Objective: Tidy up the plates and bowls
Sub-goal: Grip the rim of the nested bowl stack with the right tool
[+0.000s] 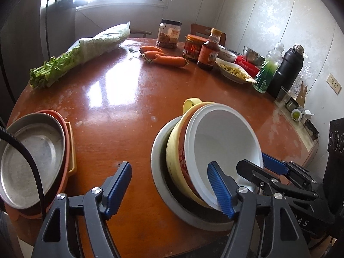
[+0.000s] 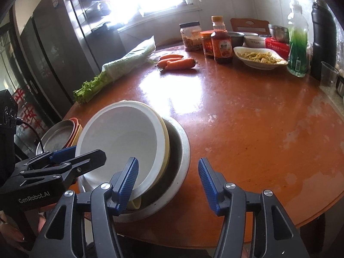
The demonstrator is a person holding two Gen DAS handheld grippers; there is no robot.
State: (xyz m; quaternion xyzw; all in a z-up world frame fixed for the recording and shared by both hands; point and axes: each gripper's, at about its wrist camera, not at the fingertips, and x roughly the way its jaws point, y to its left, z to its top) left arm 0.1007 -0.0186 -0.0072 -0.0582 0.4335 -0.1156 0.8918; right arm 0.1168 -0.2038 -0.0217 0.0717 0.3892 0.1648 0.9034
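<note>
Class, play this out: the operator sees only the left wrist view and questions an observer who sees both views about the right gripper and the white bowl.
Operator: Are the right gripper's jaws shut on the white bowl?
Observer: No. The right gripper is open: one finger is at the rim of the white bowl, the other over bare table.
Operator: What is behind my left gripper?
Observer: Part of a person's hand shows below the left gripper, whose body reads GenRobot.AI.

White bowl [image 1: 223, 137], yellow bowl [image 1: 172, 154], orange carrots [image 1: 165, 59], red-brown table [image 1: 120, 116]
</note>
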